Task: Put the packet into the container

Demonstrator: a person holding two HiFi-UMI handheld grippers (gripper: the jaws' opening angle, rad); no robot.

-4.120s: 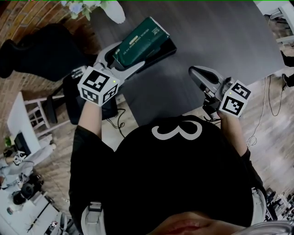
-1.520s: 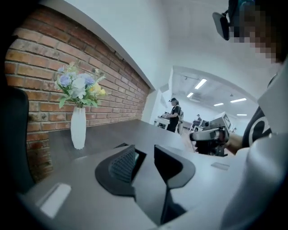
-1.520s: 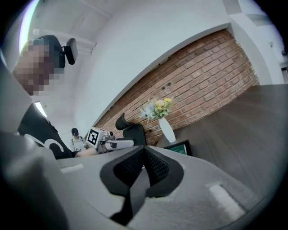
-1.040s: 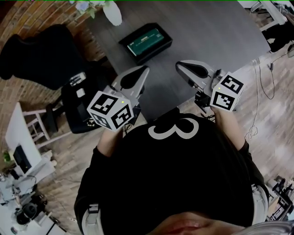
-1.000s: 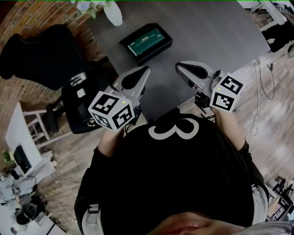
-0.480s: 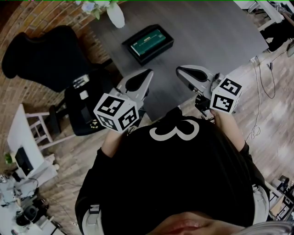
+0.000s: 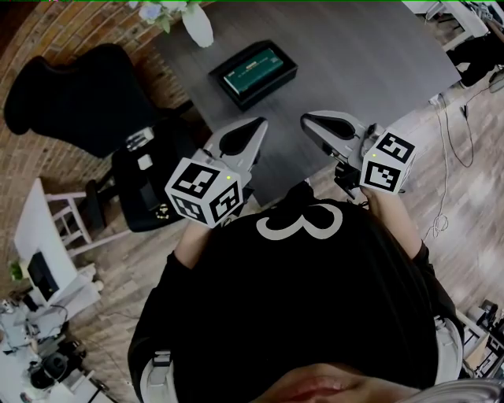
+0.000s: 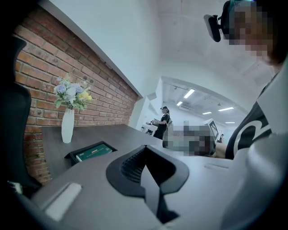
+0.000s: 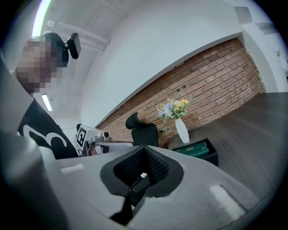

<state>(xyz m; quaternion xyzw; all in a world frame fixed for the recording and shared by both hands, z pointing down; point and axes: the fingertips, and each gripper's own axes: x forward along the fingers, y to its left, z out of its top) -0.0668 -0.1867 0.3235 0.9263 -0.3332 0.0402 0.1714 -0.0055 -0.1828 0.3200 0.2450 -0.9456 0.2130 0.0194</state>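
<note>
A dark green packet (image 7: 253, 69) lies flat inside the black container (image 7: 272, 85) on the grey table (image 7: 370, 55), towards its far left. In the left gripper view the packet (image 8: 92, 152) and container (image 8: 72, 156) show to the left, well beyond the jaws. From the right gripper view the packet (image 9: 194, 148) rests in the container (image 9: 211, 157) to the right. My left gripper (image 7: 258, 124) (image 8: 145, 156) is shut and holds nothing, hovering near the table's front edge. My right gripper (image 7: 309, 120) (image 9: 145, 158) sits beside it, also shut and holding nothing.
A white vase (image 7: 197, 22) (image 8: 67, 126) (image 9: 182, 130) with flowers stands at the table's far left corner by a brick wall. A black office chair (image 7: 71, 94) (image 9: 144, 131) is left of the table. A person (image 8: 163, 121) stands far off.
Four seconds ago my left gripper held the packet at the container; now the packet lies inside and the gripper is drawn back. Over the last second, almost nothing moved.
</note>
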